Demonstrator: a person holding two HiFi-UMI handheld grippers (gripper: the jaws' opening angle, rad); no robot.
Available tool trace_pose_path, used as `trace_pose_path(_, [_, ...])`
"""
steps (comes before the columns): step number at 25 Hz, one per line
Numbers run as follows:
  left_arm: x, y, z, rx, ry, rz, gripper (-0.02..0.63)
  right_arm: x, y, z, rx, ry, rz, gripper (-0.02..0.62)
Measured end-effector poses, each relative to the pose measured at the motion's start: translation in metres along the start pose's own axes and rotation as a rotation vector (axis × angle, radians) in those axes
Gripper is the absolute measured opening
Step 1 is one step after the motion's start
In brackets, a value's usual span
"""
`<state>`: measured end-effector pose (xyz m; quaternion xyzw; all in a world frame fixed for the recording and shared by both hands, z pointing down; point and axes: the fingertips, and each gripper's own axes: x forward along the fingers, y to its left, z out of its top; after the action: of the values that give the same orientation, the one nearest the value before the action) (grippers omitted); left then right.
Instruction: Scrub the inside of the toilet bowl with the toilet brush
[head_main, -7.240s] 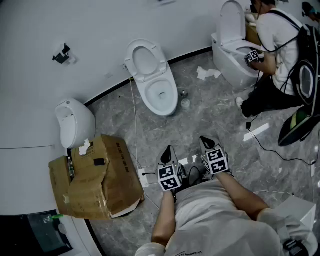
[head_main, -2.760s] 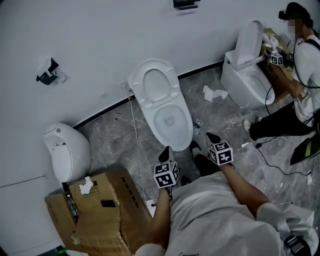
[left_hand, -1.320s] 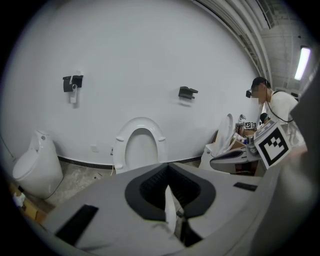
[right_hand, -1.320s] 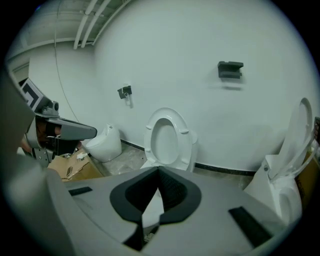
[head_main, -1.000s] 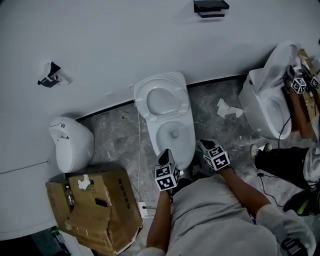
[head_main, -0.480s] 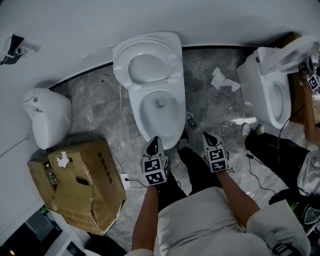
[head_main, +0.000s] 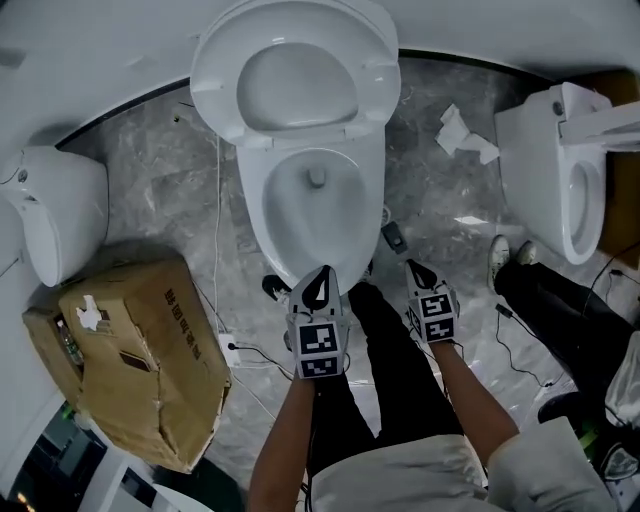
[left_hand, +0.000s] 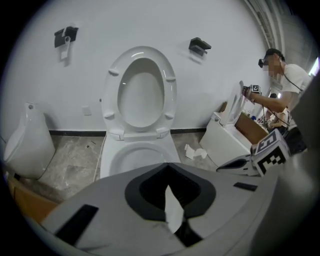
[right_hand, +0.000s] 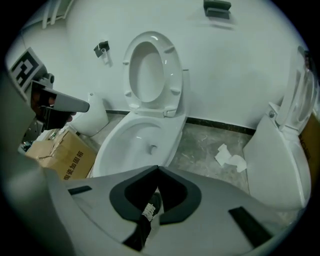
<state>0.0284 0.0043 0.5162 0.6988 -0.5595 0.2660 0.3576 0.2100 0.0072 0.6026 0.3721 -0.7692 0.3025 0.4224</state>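
Note:
The white toilet stands with its lid and seat raised and its bowl bare inside. I see no toilet brush in any view. My left gripper is shut and holds nothing; its tips hang just over the bowl's front rim. My right gripper, also shut and holding nothing, is over the floor to the right of the bowl's front. In the left gripper view the bowl lies straight past the closed jaws. In the right gripper view the bowl sits ahead and left.
A torn cardboard box stands at the left, with a white urinal behind it. A second toilet and another person's legs are at the right. Crumpled paper, a small dark object and cables lie on the floor.
Both grippers have sunk toward the front of the toilet, still shut. The head view has closed in, so the bowl now sits larger and directly ahead.

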Motion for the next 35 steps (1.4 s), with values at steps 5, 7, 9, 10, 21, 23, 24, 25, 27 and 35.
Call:
trace_pose_path(5, [0.026, 0.006, -0.027, -0.009, 0.019, -0.044, 0.02, 0.044, 0.002, -0.013, -0.056, 0.105, 0.026, 0.026])
trace_pose_path(7, [0.036, 0.014, -0.034, -0.029, 0.03, -0.028, 0.02, 0.057, -0.006, -0.016, -0.061, 0.131, -0.001, 0.028])
trace_pose_path(9, [0.044, 0.022, -0.036, -0.082, 0.025, -0.009, 0.02, 0.066, -0.017, -0.018, -0.067, 0.145, -0.048, 0.044])
trace_pose_path(10, [0.046, 0.026, -0.037, -0.11, 0.018, -0.002, 0.02, 0.069, -0.02, -0.021, -0.065, 0.155, -0.068, 0.079])
trace_pose_path(21, [0.043, 0.057, -0.033, -0.226, -0.016, 0.071, 0.02, 0.134, -0.034, -0.057, -0.139, 0.354, -0.058, 0.235])
trace_pose_path(23, [0.043, 0.058, -0.031, -0.24, -0.029, 0.078, 0.02, 0.146, -0.039, -0.063, -0.144, 0.392, -0.06, 0.235])
trace_pose_path(24, [0.043, 0.059, -0.031, -0.238, -0.032, 0.079, 0.02, 0.151, -0.04, -0.065, -0.144, 0.407, -0.061, 0.235])
trace_pose_path(25, [0.043, 0.06, -0.031, -0.232, -0.033, 0.078, 0.02, 0.155, -0.04, -0.066, -0.141, 0.418, -0.061, 0.235])
trace_pose_path(27, [0.043, 0.062, -0.034, -0.223, -0.029, 0.079, 0.02, 0.163, -0.039, -0.067, -0.135, 0.433, -0.057, 0.224])
trace_pose_path(35, [0.036, 0.072, -0.036, -0.266, -0.046, 0.133, 0.02, 0.192, -0.045, -0.088, -0.149, 0.521, -0.099, 0.188])
